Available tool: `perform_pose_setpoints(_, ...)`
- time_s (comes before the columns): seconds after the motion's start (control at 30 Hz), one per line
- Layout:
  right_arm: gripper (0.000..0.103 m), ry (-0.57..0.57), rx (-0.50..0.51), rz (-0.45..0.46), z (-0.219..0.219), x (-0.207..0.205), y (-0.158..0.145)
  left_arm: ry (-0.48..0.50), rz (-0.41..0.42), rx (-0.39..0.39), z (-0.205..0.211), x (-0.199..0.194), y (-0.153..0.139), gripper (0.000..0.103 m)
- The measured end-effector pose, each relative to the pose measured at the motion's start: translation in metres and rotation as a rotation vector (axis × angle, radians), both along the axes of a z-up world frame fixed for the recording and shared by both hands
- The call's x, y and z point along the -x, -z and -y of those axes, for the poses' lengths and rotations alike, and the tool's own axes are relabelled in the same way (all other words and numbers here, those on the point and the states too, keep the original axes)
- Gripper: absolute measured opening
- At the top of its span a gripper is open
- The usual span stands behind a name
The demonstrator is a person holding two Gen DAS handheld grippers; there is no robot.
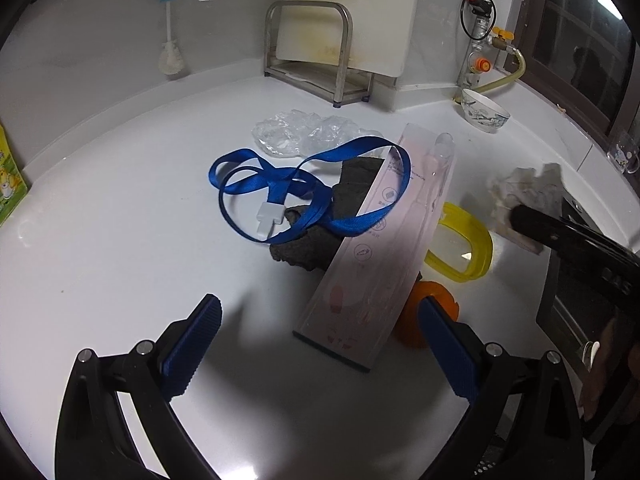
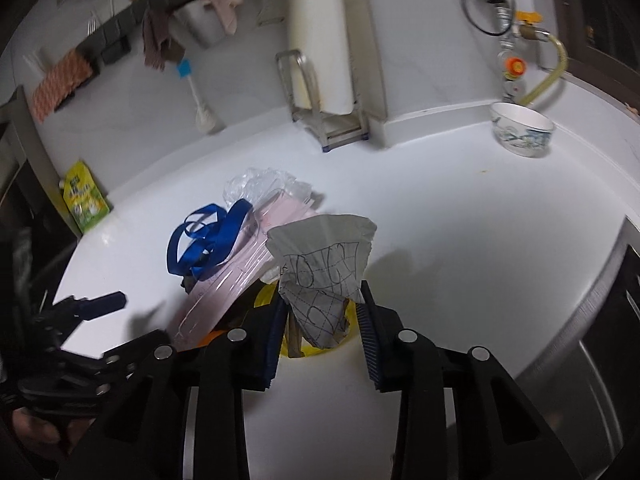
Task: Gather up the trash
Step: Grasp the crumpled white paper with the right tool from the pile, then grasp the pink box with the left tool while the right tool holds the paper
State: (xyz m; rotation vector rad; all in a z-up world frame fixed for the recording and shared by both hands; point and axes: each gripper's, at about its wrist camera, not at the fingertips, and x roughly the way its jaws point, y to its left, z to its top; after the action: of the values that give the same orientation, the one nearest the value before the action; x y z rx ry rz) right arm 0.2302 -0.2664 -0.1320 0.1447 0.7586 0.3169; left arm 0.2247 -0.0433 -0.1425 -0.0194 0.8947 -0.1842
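- Crumpled paper [image 2: 326, 276] is sitting pinched between the right gripper [image 2: 322, 330] pads, raised above the white counter [image 2: 460, 240], over the yellow lid [image 2: 316, 350].
- Left gripper [image 1: 320, 344] is hanging spread wide and empty, pointing down at the near end of the long pink box [image 1: 384, 240].
- Box's long axis is running away from the left gripper toward the back wall; blue lanyard [image 1: 304, 188] is draped across it, so the left hand looks nearer for that pick.
- Paper is showing hand-drawn grid scribbles, unreadable; box print is too small to read.
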Motion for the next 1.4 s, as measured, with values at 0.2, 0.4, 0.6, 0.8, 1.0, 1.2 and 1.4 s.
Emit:
perform_pose_setpoints(0.2, 0.033, 0.073, -0.025, -0.012, 0.013, 0.032, 0.003, 0.038, -0.014, 0.006, 0.010, -0.019, 0.006, 0.097)
perform_pose_setpoints(0.4, 0.033, 0.134, -0.060, -0.057, 0.023, 0.056, 0.015, 0.084, -0.035, 0.010, 0.023, -0.033, 0.015, 0.097)
perform_pose_setpoints(0.6, 0.033, 0.177, -0.101, -0.080, 0.028, 0.073, 0.022, 0.094, -0.054, 0.026, 0.028, -0.045, 0.022, 0.097)
perform_pose_setpoints(0.8, 0.033, 0.189, -0.110, -0.092, 0.026, 0.078, 0.026, 0.102, -0.046, 0.013, 0.029, -0.048, 0.024, 0.089)
perform_pose_setpoints(1.0, 0.033, 0.189, -0.118, -0.092, 0.023, 0.079, 0.025, 0.113, -0.043, 0.031, 0.026, -0.041, 0.019, 0.066)
perform_pose_setpoints(1.2, 0.033, 0.178, -0.119, -0.086, 0.017, 0.078, 0.020, 0.117, -0.047, 0.077, 0.019, -0.036, 0.007, 0.058)
perform_pose_setpoints(1.4, 0.033, 0.164, -0.122, -0.080, 0.011, 0.081, 0.012, 0.108, -0.022, 0.112, 0.010, -0.026, -0.012, 0.056)
